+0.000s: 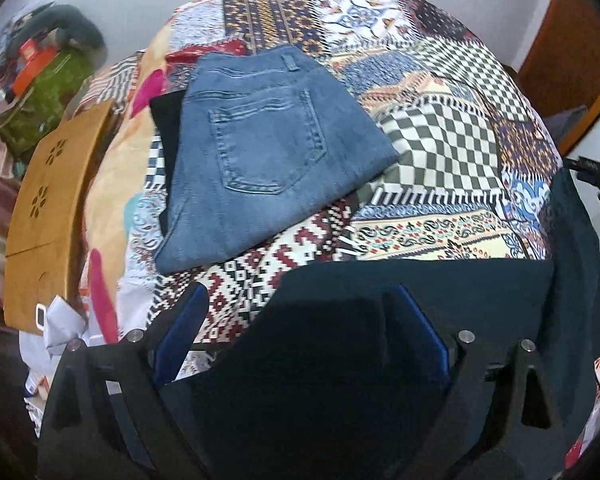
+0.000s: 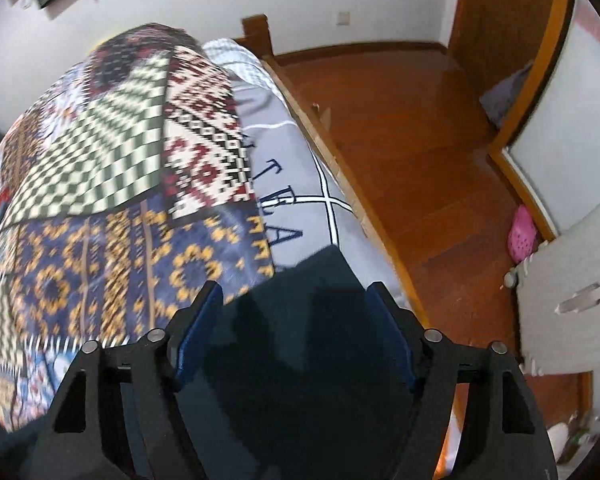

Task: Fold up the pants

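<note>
Left gripper (image 1: pixel 300 332): jaws spread wide, dark pants (image 1: pixel 420 292) lying between the blue pads (image 1: pixel 182 336), pads not visibly pressing. Right gripper (image 2: pixel 296 312): jaws partly apart, same dark cloth between them; couldn't tell whether the pads were biting. View blurred.

Dark pants lay at the near edge of the bed (image 1: pixel 440 148), on the patterned bedspread, one end reaching toward the side by the wooden floor (image 2: pixel 420 140). Folded jeans (image 1: pixel 260 152) sat further up the bed, well apart, on top of something black.

Handling guess: soft, limp, light fabric, sags and bunches, slips through a shallow pinch. Best hold: waistband or hem corners, one per gripper, seams give thicker bite.
</note>
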A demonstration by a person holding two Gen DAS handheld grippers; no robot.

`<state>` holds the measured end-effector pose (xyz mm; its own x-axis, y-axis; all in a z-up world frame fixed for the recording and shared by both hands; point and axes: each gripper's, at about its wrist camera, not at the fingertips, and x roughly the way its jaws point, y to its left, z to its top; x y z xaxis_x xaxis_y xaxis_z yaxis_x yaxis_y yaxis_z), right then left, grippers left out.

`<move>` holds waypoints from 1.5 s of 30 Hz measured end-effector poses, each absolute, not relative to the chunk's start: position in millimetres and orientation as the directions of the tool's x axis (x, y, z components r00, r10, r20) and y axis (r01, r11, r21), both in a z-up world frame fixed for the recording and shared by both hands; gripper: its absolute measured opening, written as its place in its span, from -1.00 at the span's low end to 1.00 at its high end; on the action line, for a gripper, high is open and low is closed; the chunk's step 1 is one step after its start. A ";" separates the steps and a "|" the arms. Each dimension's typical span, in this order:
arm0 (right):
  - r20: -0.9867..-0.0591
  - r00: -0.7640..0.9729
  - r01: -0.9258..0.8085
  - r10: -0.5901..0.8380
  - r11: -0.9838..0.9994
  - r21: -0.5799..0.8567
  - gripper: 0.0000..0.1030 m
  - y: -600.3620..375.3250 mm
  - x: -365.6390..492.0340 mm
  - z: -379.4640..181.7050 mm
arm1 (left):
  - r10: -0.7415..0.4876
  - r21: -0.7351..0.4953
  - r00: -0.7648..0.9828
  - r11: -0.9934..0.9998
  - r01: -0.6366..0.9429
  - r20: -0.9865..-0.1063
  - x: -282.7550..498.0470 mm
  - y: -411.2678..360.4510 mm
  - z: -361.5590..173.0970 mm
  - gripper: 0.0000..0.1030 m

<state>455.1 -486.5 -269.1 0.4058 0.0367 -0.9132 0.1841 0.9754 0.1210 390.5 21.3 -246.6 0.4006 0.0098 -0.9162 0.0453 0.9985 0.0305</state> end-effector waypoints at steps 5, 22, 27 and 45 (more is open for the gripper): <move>-0.929 0.364 0.196 0.063 0.970 0.142 -0.07 -487.3 453.0 -296.2 | -0.004 0.026 0.386 0.997 0.073 -0.923 387.9 12.3 -248.9 0.82; -0.833 0.548 0.211 0.082 0.950 0.232 -0.98 -520.8 353.3 -165.7 | -0.049 -0.014 0.357 0.995 0.100 -0.933 354.8 -16.5 -232.2 0.82; -0.855 0.496 0.204 0.156 0.935 0.289 -0.84 -522.8 362.9 -161.7 | -0.040 -0.009 0.408 0.997 0.077 -0.912 347.5 -15.7 -219.3 0.82; -0.925 0.354 0.383 0.138 0.881 0.278 -0.15 -515.6 443.2 -285.8 | 0.064 0.097 0.426 0.994 0.055 -0.902 369.9 0.0 -246.6 0.82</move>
